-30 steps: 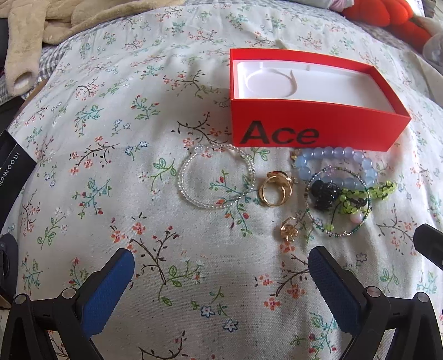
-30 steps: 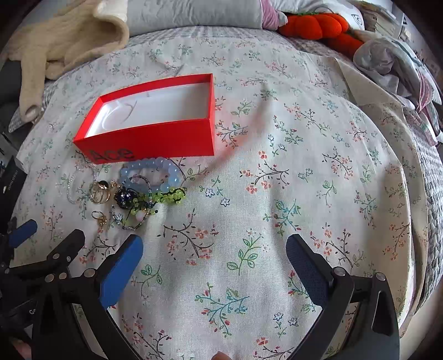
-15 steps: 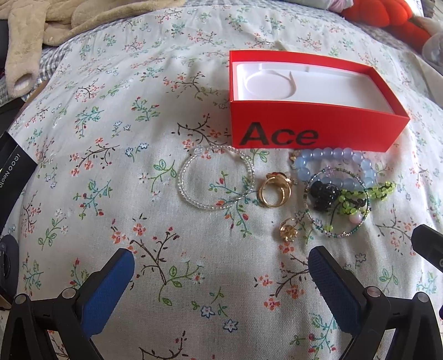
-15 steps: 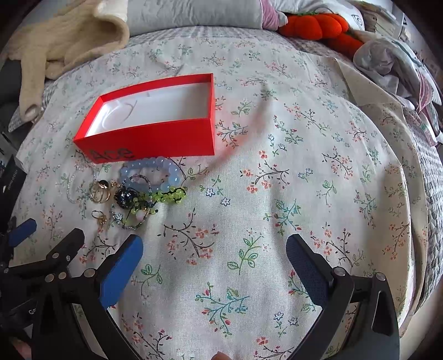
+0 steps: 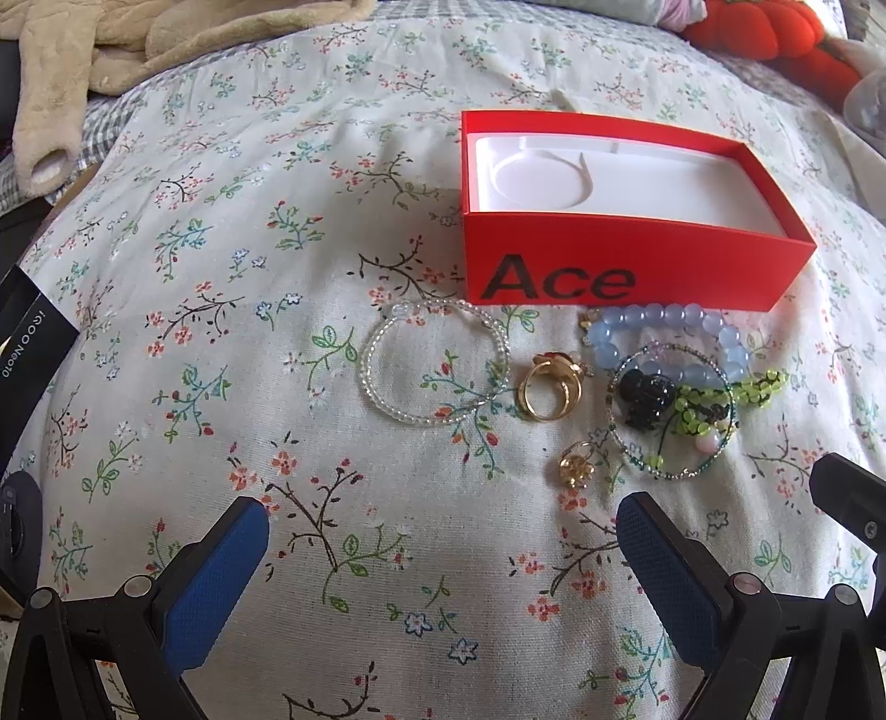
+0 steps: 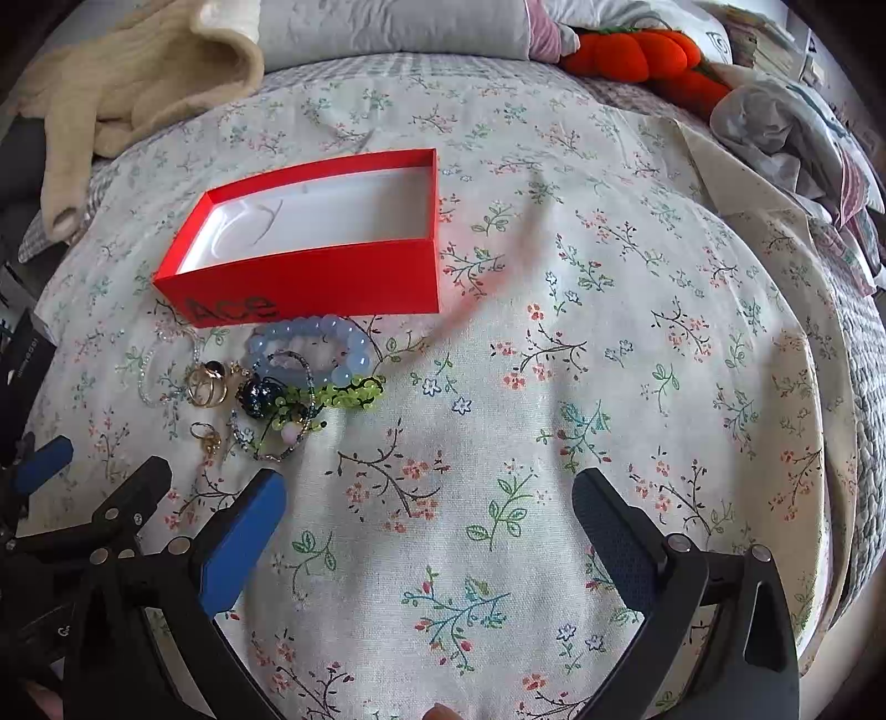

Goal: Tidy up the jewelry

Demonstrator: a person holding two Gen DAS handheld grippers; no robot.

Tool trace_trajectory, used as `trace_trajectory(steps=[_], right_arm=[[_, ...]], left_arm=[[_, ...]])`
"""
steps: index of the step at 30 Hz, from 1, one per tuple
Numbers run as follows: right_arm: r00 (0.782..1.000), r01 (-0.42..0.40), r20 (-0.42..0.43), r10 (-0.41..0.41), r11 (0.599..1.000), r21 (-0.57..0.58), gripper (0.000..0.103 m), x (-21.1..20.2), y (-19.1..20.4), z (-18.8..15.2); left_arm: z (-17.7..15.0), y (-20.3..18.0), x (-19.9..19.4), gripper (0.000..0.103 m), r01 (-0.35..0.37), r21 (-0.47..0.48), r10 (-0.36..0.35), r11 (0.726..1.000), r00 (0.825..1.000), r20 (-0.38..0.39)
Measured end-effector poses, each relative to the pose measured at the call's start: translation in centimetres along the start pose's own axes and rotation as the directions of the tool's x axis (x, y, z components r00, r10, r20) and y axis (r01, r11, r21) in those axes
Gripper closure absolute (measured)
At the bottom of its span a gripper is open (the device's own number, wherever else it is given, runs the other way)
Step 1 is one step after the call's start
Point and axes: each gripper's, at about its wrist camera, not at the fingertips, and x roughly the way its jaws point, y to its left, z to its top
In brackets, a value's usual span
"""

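A red "Ace" box (image 5: 637, 271) (image 6: 310, 277) with an empty white insert sits open on the floral sheet. In front of it lie a clear bead bracelet (image 5: 434, 360), gold rings (image 5: 551, 385), a small gold ring (image 5: 576, 471), a blue bead bracelet (image 5: 664, 332) (image 6: 310, 346), a thin beaded loop with a black charm (image 5: 645, 396) and green beads (image 5: 736, 390) (image 6: 343, 393). My left gripper (image 5: 443, 554) is open and empty, just short of the jewelry. My right gripper (image 6: 429, 515) is open and empty, to the right of the pile.
A beige garment (image 6: 127, 94) lies at the back left. An orange plush (image 6: 637, 52) and crumpled cloth (image 6: 775, 127) lie at the back right. A black item with white lettering (image 5: 27, 343) sits at the left edge.
The left wrist view has shifted slightly, as the left gripper edged a little towards the jewelry. The right gripper and the jewelry have not moved.
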Motion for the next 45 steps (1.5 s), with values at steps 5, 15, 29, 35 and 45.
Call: trace_trajectory(steps=[5, 15, 29, 35, 45], right_arm=[[1.0, 0.0, 0.001, 0.0, 1.0, 0.002, 0.0, 0.0, -0.1, -0.1], [1.0, 0.001, 0.005, -0.001, 1.0, 0.001, 0.0, 0.0, 0.0, 0.0], [1.0, 0.009, 0.014, -0.009, 1.0, -0.007, 0.0, -0.2, 0.1, -0.1], [1.0, 0.01, 0.017, -0.01, 1.0, 0.005, 0.0, -0.4, -0.2, -0.1], [1.0, -0.021, 0.018, 0.02, 1.0, 0.02, 0.0, -1.0, -1.0, 1.1]], left_arm=[[0.0, 0.0, 0.0, 0.0, 0.0, 0.0, 0.0, 1.0, 1.0, 0.001], [0.1, 0.0, -0.2, 0.0, -0.001, -0.002, 0.001, 1.0, 1.0, 0.005], [-0.1, 0.1, -0.5, 0.0, 0.007, -0.003, -0.007, 1.0, 1.0, 0.013], [-0.2, 0.0, -0.5, 0.0, 0.006, 0.005, -0.006, 1.0, 1.0, 0.012], [1.0, 0.8, -0.6, 0.0, 0.01, 0.018, -0.01, 1.0, 1.0, -0.009]])
